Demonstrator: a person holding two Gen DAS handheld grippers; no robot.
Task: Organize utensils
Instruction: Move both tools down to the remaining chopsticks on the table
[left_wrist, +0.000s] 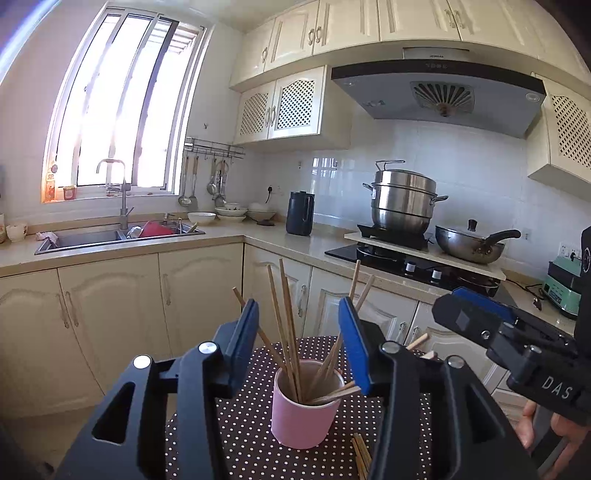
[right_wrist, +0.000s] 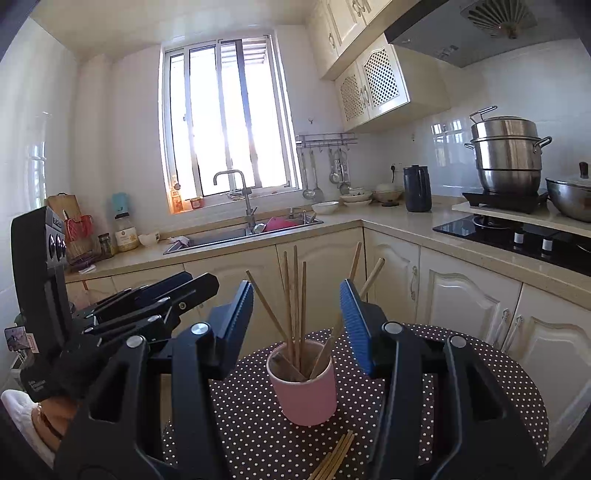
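Observation:
A pink cup (left_wrist: 303, 417) stands on a small round table with a dark polka-dot cloth (left_wrist: 240, 435). Several wooden chopsticks (left_wrist: 286, 332) stand in the cup, leaning apart. More chopsticks (left_wrist: 361, 456) lie loose on the cloth in front of it. My left gripper (left_wrist: 298, 343) is open and empty, its blue-padded fingers above and either side of the cup. In the right wrist view the same cup (right_wrist: 306, 391), standing chopsticks (right_wrist: 295, 310) and loose chopsticks (right_wrist: 334, 459) show. My right gripper (right_wrist: 297, 325) is open and empty, hovering over the cup.
The other gripper's body shows at the right of the left view (left_wrist: 517, 332) and at the left of the right view (right_wrist: 122, 314). Behind are cream cabinets, a sink (left_wrist: 110, 236), a dark kettle (left_wrist: 300, 213), a steamer pot (left_wrist: 404, 199) and a wok (left_wrist: 471, 243) on the stove.

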